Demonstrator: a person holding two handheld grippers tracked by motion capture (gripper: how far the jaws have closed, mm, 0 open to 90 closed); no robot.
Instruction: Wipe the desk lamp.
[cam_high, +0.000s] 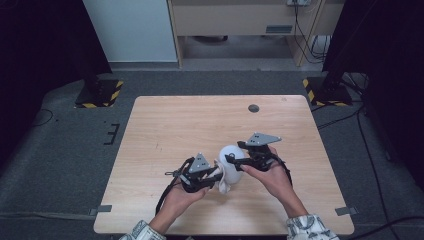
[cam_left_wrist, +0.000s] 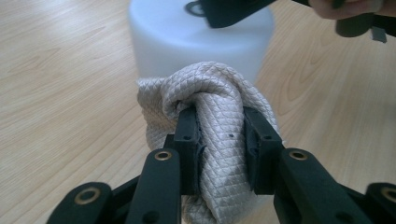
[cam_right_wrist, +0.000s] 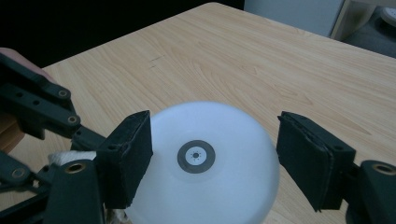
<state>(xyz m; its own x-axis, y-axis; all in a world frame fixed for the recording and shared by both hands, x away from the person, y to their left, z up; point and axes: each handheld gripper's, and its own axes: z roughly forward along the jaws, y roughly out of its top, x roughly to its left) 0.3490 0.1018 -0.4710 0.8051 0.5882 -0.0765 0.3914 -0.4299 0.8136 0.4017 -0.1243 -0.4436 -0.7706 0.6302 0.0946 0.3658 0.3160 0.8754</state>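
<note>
So: left tongs (cam_left_wrist: 219, 135) clamp cloth (cam_left_wrist: 210, 93); right tongs (cam_right_wrist: 215, 158) straddle white dome (cam_right_wrist: 201, 186) (contact unclear).

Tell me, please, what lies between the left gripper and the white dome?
A bunched quilted cloth, pinched by the left gripper, lies against the white dome, in the left gripper view.

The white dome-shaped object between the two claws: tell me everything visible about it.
The white dome-shaped object looks like smooth, matte, translucent plastic, with straight sides and a rounded top bearing a small grey ring mark at its centre. It stands upright on the wooden table, near the front middle. The right claw straddles it from above, and the quilted cloth pinched in the left claw sits against its side.
</note>
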